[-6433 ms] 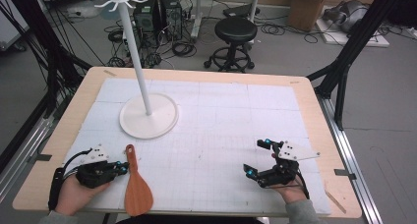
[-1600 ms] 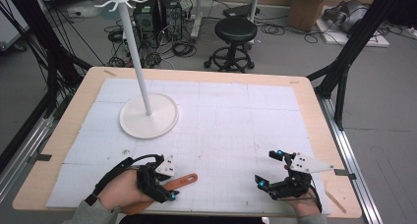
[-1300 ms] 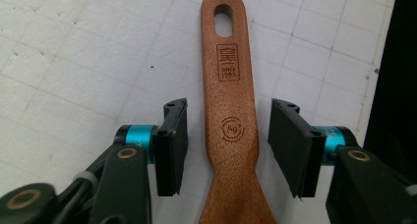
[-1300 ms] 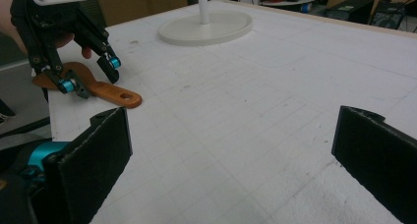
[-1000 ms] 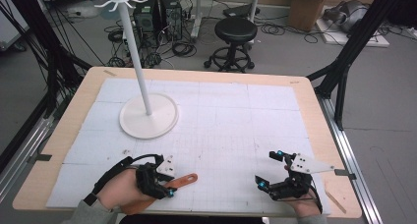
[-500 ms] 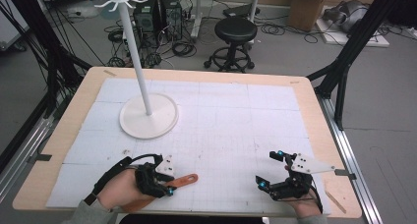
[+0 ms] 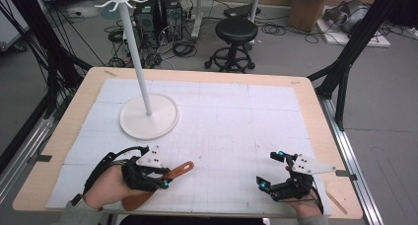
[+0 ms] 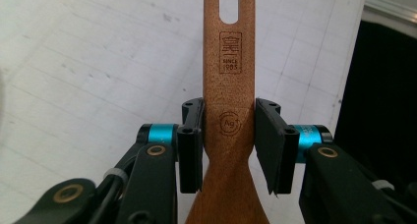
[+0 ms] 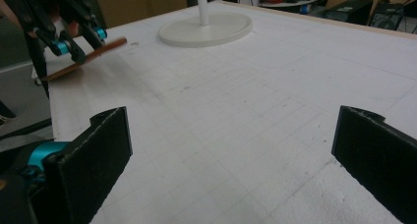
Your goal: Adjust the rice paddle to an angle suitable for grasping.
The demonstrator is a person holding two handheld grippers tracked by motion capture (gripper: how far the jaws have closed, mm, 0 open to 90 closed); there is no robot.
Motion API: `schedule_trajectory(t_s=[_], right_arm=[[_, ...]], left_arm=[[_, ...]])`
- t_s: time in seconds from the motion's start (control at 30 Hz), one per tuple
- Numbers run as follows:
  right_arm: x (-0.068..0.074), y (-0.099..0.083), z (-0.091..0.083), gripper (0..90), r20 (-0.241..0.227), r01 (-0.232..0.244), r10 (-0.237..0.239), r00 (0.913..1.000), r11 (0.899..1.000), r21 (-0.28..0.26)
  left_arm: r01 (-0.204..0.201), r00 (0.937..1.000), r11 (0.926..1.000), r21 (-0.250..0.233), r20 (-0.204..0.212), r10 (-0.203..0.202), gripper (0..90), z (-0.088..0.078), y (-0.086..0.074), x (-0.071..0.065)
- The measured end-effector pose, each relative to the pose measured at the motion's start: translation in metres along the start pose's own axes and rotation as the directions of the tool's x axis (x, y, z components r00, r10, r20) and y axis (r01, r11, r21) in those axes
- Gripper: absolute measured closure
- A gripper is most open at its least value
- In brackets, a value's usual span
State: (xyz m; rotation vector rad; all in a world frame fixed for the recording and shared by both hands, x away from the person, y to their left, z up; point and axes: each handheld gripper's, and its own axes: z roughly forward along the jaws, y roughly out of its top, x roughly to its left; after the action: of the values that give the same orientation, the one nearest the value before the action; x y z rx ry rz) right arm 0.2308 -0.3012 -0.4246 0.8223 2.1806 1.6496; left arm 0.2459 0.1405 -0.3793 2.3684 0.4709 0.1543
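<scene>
Wooden spatula [image 8: 229, 135], near the worktop's front-left corner, is being clamped at its neck by the left gripper [image 7: 156, 178], apparently for hanging on the stand [image 7: 149, 117]; right gripper [image 7: 274, 171] is gaping empty.

We are looking at a wooden table [image 7: 315, 116] that is carrying a white gridded mat [image 7: 236, 116] over most of its top. Behind the table, a black round stool [image 7: 237, 30] is standing on the grey floor [image 7: 384, 96]. Loose cables [image 7: 182, 50] are lying near it, beside two dark computer cases [image 7: 148, 18]. A cardboard box [image 7: 301, 8] is sitting farther back. At the right side, a black frame leg [image 7: 345, 62] is leaning down to the floor.
</scene>
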Motion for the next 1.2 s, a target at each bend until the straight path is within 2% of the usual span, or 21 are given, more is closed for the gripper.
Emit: schedule_trajectory(t_s=[0.1,0.3,0.6,0.9,1.1,1.2], right_arm=[[0.000,0.000,0.000,0.3,-0.001,0.001,-0.001,1.0000,1.000,0.000],[0.000,0.000,0.001,0.3,-0.001,0.001,-0.001,1.0000,1.000,-0.001],[0.000,0.000,0.001,0.3,-0.003,-0.001,0.001,1.0000,1.000,0.005],[-0.001,0.000,0.002,0.3,-0.002,0.006,-0.006,1.0000,1.000,0.001],[0.000,0.000,0.002,0.3,-0.005,0.001,-0.001,1.0000,1.000,0.002],[-0.001,0.000,0.004,0.3,-0.007,0.007,-0.007,1.0000,1.000,0.003]], left_arm=[[-0.005,0.9998,0.9996,-0.028,-0.020,0.005,65.0,-0.009,0.001,0.001],[0.014,0.9990,0.9979,-0.063,-0.040,-0.017,65.0,-0.022,-0.001,0.005],[0.022,0.9963,0.9906,-0.135,-0.079,-0.033,65.0,-0.046,-0.002,0.010],[0.038,0.9926,0.9769,-0.210,-0.105,-0.061,65.0,-0.068,-0.006,0.015],[0.050,0.9878,0.9582,-0.282,-0.128,-0.089,65.0,-0.085,-0.012,0.021],[0.056,0.9856,0.9530,-0.298,-0.136,-0.101,65.0,-0.092,-0.017,0.024]])
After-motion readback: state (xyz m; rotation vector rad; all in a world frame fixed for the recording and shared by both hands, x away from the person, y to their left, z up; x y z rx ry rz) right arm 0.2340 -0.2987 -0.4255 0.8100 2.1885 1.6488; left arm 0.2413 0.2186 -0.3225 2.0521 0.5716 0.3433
